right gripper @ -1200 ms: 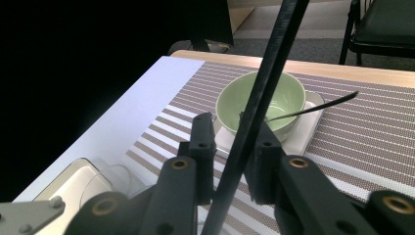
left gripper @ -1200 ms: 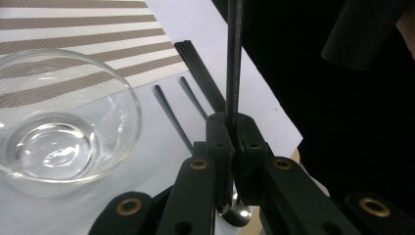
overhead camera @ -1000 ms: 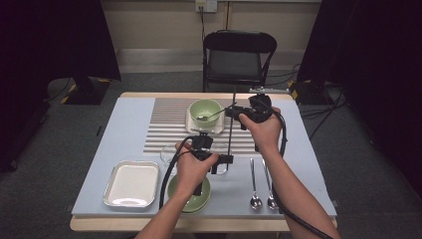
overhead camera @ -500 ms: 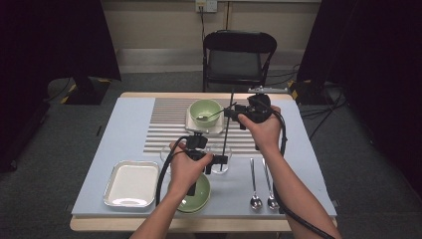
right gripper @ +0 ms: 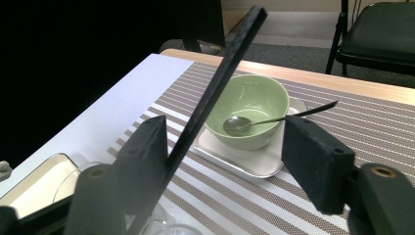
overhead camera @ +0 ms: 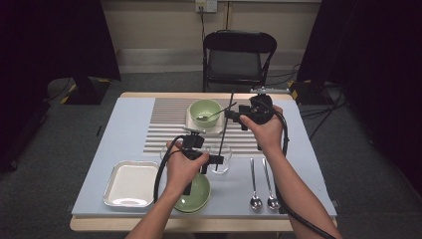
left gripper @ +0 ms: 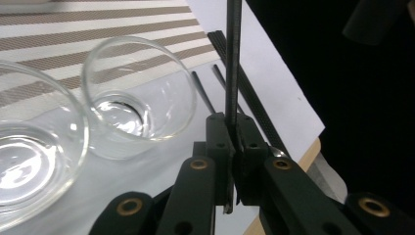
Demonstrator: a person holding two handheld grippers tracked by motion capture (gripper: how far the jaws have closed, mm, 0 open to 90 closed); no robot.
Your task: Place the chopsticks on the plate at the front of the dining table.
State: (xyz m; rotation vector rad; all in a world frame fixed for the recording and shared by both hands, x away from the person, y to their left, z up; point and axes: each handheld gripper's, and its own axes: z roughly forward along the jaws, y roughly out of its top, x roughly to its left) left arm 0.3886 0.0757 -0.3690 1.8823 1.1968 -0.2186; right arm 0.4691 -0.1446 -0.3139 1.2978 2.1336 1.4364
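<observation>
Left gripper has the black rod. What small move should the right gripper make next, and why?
Probably shut the right gripper on the thin black rod. Its jaws stand open with the rod slanting up between them, close to one jaw. The left gripper clamps the rod's lower end, so this looks like a handover.

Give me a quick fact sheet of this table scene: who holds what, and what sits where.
left gripper: jaws shut on a thin dark rod
right gripper: jaws open, above the striped mat
green bowl: on a small white tray, spoon inside
glass bowls: two, side by side, by the left gripper
spare spoons: two, near the table's front edge
metal tray: front left
</observation>
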